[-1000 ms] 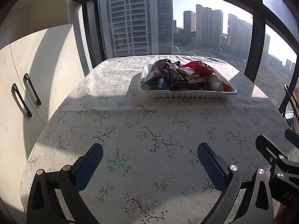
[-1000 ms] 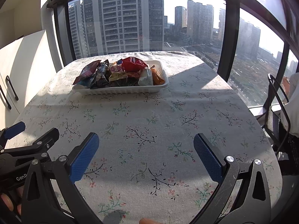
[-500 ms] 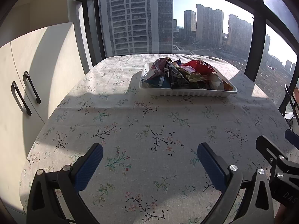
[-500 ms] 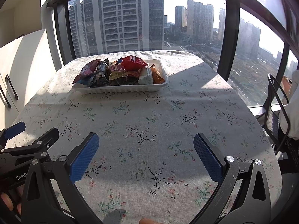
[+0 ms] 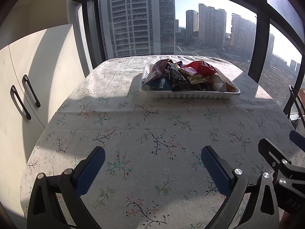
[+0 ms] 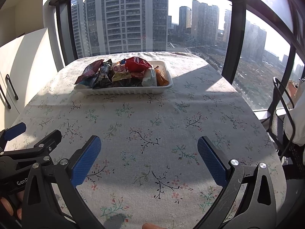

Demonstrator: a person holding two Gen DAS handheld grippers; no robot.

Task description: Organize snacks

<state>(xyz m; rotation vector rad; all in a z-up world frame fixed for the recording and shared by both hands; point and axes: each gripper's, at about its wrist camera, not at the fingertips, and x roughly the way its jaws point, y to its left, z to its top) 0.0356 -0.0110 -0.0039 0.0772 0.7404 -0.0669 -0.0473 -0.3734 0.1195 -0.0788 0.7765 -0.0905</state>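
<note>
A white ribbed tray [image 5: 190, 95] [image 6: 122, 91] stands at the far side of the table, heaped with snack packets [image 5: 183, 76] [image 6: 122, 72], among them a red bag [image 5: 202, 67] [image 6: 136, 64]. My left gripper [image 5: 152, 155] hovers open over the near tablecloth, well short of the tray, with nothing between its blue pads. My right gripper [image 6: 148, 146] is open too, beside the left one and just as far from the tray. Each gripper shows at the edge of the other's view.
A floral tablecloth [image 5: 152, 124] covers the table. White cabinet doors with black handles [image 5: 24, 95] stand at the left. A large window [image 6: 133, 19] runs behind the table. A black chair [image 6: 282, 118] is at the right edge.
Both grippers have drawn slightly back and up from the tray, which sits a little farther off in the views. The jaws stay open.
</note>
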